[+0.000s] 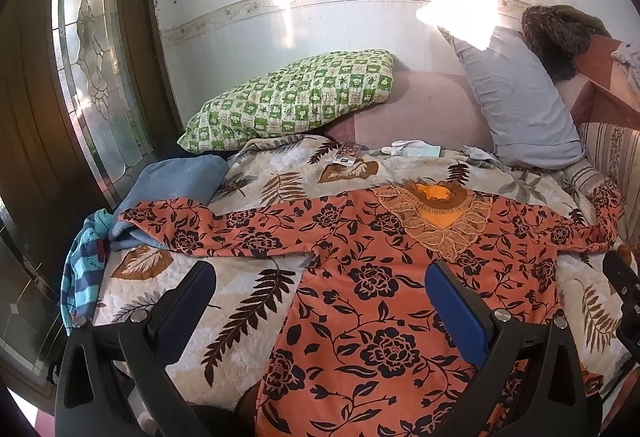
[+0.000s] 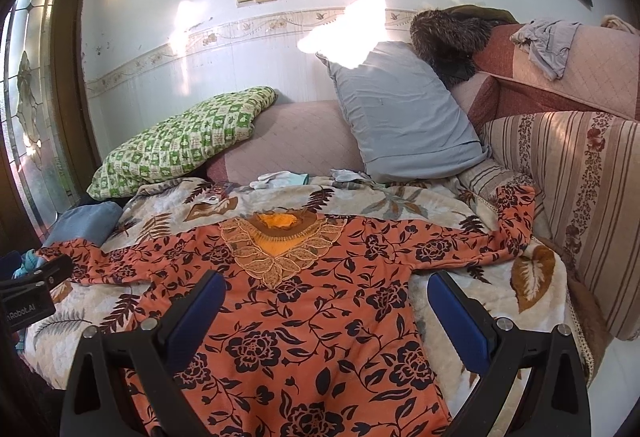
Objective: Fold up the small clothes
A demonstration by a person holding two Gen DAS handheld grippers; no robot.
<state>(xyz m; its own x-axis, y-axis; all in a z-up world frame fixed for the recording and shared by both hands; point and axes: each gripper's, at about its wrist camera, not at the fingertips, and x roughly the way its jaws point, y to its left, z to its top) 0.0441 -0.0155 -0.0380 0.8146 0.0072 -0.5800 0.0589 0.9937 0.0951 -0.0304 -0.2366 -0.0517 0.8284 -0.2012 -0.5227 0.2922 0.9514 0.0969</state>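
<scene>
An orange top with black flowers [image 1: 384,301] lies flat, front up, on a leaf-print blanket [image 1: 248,301], sleeves spread to both sides and an embroidered collar [image 1: 436,217] at the far end. It also shows in the right wrist view [image 2: 320,325]. My left gripper [image 1: 320,277] is open and empty, held above the top's left side near the left armpit. My right gripper [image 2: 326,287] is open and empty above the chest and right side of the top. The left gripper's body [image 2: 32,293] shows at the left edge of the right wrist view.
A green checked pillow [image 1: 296,97] and a grey pillow [image 1: 520,101] lean at the far end. Blue cloths [image 1: 176,185] and a striped garment [image 1: 84,277] lie at the left. A striped sofa cushion [image 2: 580,205] borders the right. Small white items [image 1: 412,149] lie beyond the collar.
</scene>
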